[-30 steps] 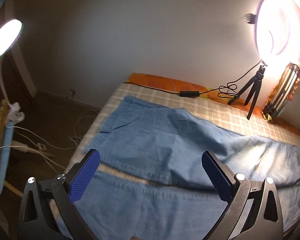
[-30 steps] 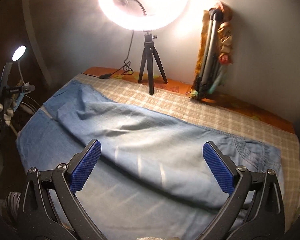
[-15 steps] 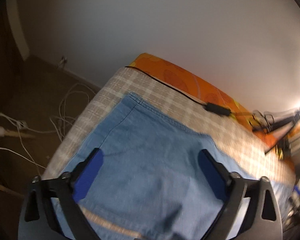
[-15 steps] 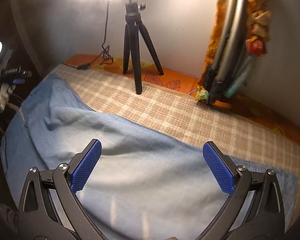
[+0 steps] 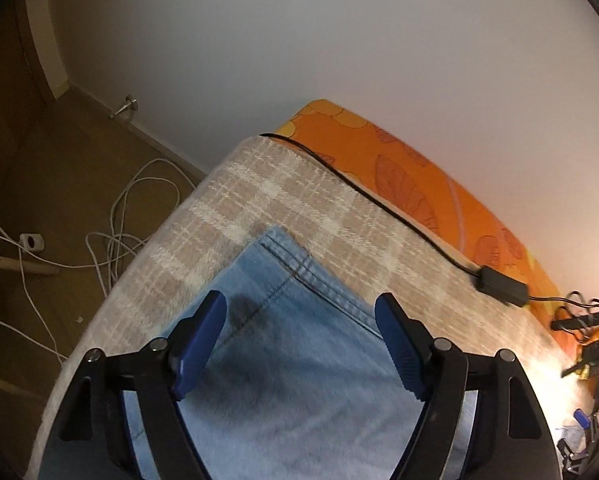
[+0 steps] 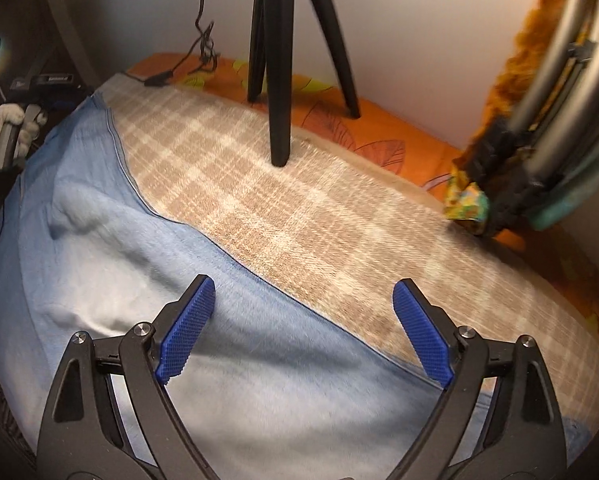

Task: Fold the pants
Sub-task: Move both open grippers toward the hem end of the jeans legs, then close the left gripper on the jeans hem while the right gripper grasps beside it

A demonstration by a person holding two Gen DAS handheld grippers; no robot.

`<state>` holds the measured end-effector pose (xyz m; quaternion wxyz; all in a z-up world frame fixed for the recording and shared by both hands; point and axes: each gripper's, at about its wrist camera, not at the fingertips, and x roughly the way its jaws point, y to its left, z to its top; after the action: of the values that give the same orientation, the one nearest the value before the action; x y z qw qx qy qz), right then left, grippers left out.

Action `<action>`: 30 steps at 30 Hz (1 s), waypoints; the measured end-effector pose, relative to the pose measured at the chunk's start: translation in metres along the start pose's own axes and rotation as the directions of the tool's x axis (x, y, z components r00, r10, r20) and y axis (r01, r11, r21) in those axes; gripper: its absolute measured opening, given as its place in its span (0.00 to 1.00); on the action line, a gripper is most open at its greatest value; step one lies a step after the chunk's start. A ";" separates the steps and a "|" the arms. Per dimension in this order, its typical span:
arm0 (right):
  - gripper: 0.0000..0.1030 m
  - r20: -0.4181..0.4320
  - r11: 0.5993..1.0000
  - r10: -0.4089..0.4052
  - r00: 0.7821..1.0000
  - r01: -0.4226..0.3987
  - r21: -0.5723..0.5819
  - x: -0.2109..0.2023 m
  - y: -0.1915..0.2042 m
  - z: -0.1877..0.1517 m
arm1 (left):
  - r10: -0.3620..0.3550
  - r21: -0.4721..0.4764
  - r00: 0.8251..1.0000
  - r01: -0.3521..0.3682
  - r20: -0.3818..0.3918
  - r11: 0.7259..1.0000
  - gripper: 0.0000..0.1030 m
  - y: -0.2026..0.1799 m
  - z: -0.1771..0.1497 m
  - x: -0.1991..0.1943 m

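Pants (image 5: 283,360): light blue denim, spread flat on a checked beige blanket (image 5: 283,200) over a bed. Hem corner with double stitching seen in the left wrist view, pointing toward the far edge of the blanket. Long edge of the denim seen in the right wrist view, running diagonally from upper left to lower right across the blanket; soft wrinkles toward the left.

Left gripper (image 5: 299,344): pointed steeply down over the hem corner. Jaws fairly wide and closing. Blue pads (image 5: 199,344) on either side of the leg end; whether touching the cloth, cannot tell. Nothing pinched.

Right gripper (image 6: 303,332): pointed steeply down over the long edge of the pants. Jaws wide, closing slightly. Left pad over denim, right pad (image 6: 419,332) over the line where denim met blanket. Nothing pinched.

Surroundings, left wrist view: orange patterned sheet (image 5: 399,168) along the wall beyond the blanket; black cable (image 5: 363,192) with an inline box (image 5: 501,286) along that boundary; white cables (image 5: 131,224) loose on the wooden floor.

Surroundings, right wrist view: black tripod (image 6: 279,60) standing with one foot on the blanket and two on the orange sheet; a bundle of poles and fabric (image 6: 539,120) leaning at the far right; a white-gloved hand (image 6: 3,136) at the left edge, gripping a dark handle beside the pants.
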<state>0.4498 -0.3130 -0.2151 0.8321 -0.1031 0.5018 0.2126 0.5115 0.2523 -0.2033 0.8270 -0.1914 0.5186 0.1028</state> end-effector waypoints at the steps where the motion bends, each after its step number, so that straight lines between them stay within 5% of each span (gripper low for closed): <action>1: 0.91 -0.004 1.000 0.004 1.000 -0.004 0.002 0.003 -0.001 0.000 | 0.008 0.000 1.000 -0.008 0.000 1.000 0.70 0.000 0.000 0.004; 8: 0.91 -0.037 1.000 0.015 0.999 -0.015 -0.011 0.020 -0.002 0.002 | 0.092 0.070 0.995 -0.095 0.048 0.993 0.54 -0.010 -0.001 0.012; 14: 0.88 -0.041 1.000 0.012 0.999 -0.013 -0.026 0.025 0.004 0.002 | 0.104 0.114 0.989 -0.116 0.106 0.987 0.25 -0.019 -0.007 0.007; 16: 0.80 -0.034 0.999 0.026 0.999 -0.027 -0.036 0.021 0.009 0.000 | 0.109 0.114 0.987 -0.122 0.117 0.986 0.17 -0.020 -0.008 0.005; 19: 0.52 -0.030 0.997 0.048 0.998 -0.049 -0.053 0.014 0.019 -0.003 | 0.081 0.098 0.988 -0.094 0.131 0.991 0.06 -0.011 -0.007 0.002; 21: 0.14 -0.039 0.996 0.067 0.997 -0.069 -0.049 0.012 0.025 -0.002 | 0.068 0.090 0.988 -0.081 0.136 0.993 0.05 -0.009 -0.007 -0.001; 30: 0.07 0.008 0.997 0.061 0.998 -0.061 -0.044 -0.017 0.033 0.000 | 0.011 0.095 0.979 -0.031 0.202 0.995 0.03 -0.005 -0.008 -0.029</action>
<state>0.4278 -0.2885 -0.1985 0.8250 -0.1049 0.4962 0.2492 0.4941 0.2457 -0.1791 0.8825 -0.1337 0.4386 0.1049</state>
